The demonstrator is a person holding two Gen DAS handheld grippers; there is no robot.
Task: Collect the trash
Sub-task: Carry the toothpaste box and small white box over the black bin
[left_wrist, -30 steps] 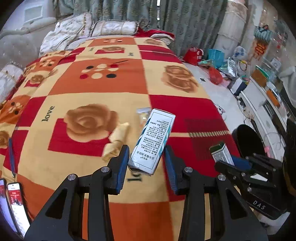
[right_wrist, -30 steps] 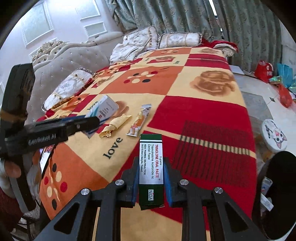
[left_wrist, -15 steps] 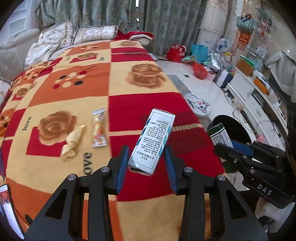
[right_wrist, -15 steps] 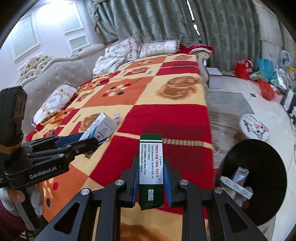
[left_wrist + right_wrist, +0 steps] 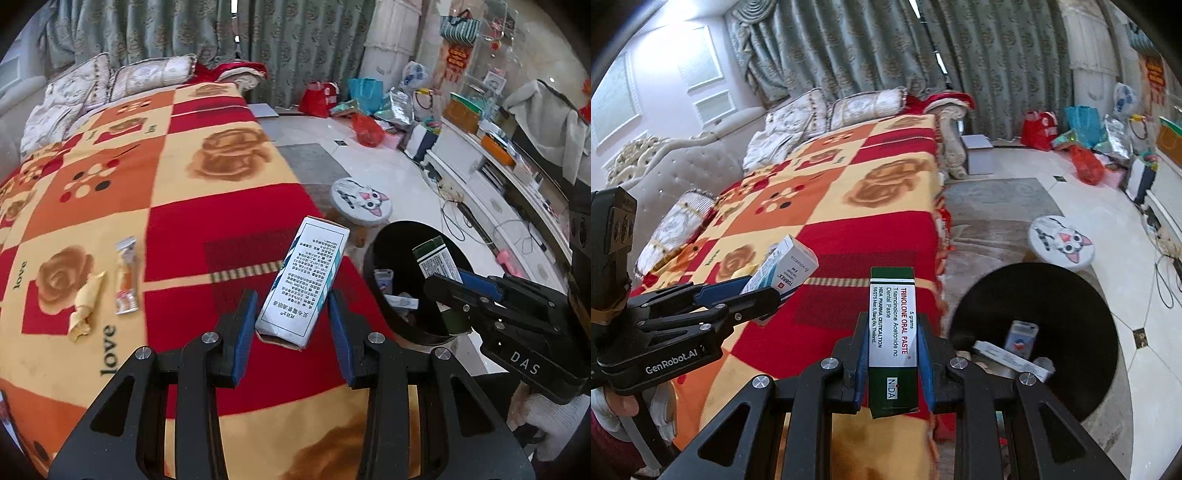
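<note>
Beside the bin (image 5: 417, 325), both tilted grippers pinch boxes: left gripper (image 5: 291, 325) white, right gripper (image 5: 892, 363) green

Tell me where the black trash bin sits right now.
The black trash bin stands on the floor off the blanket's right edge, just this side of the cat-face stool, lower right in both wrist views.

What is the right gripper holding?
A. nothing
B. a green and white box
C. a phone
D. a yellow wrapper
B: the right gripper is shut on a green and white box, its blue pads pressing both sides, near the black bin.
</note>
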